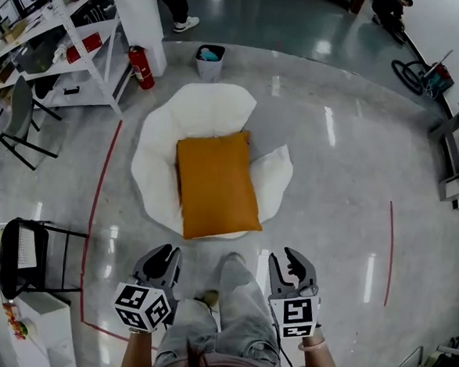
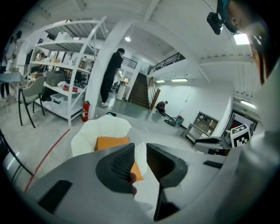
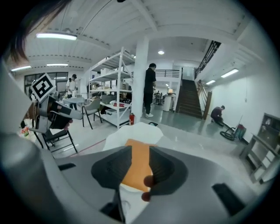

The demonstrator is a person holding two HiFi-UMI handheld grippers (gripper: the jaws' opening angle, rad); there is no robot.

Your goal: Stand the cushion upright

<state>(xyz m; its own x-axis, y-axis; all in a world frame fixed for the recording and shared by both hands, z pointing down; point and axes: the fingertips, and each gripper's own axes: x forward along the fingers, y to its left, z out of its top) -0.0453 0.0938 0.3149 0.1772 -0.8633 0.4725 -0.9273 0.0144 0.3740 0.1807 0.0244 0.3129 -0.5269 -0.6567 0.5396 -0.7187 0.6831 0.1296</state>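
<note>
The orange cushion (image 1: pixel 216 184) lies flat on a white, petal-shaped floor seat (image 1: pixel 207 107), right in front of me on the polished floor (image 1: pixel 331 186). Its long side runs away from me and its near short edge reaches the front lip of the seat. The seat's raised back curves up just beyond the far edge.

My left hand-held gripper (image 1: pixel 161 262) and my right hand-held gripper (image 1: pixel 292 268) are both low beside my legs, well short of the cushion and not touching it. On each one the jaws stand apart with nothing between the pads. Through each gap I see only the cushion at a distance.

I expect the cushion to be light and soft, with stuffing that gives under a pinch. Its cloth cover looks matte, so I doubt it will slip. A soft cushion held by one corner would probably droop and fold, so I would use both hand-held grippers. I would pinch the two near corners, or the long sides a little way in from them, biting deep enough to catch filling as well as cloth. Raising that end should tip the cushion onto its far edge, where the seat's back could prop it. It isn't fragile, so a firm squeeze should do no harm.
</note>
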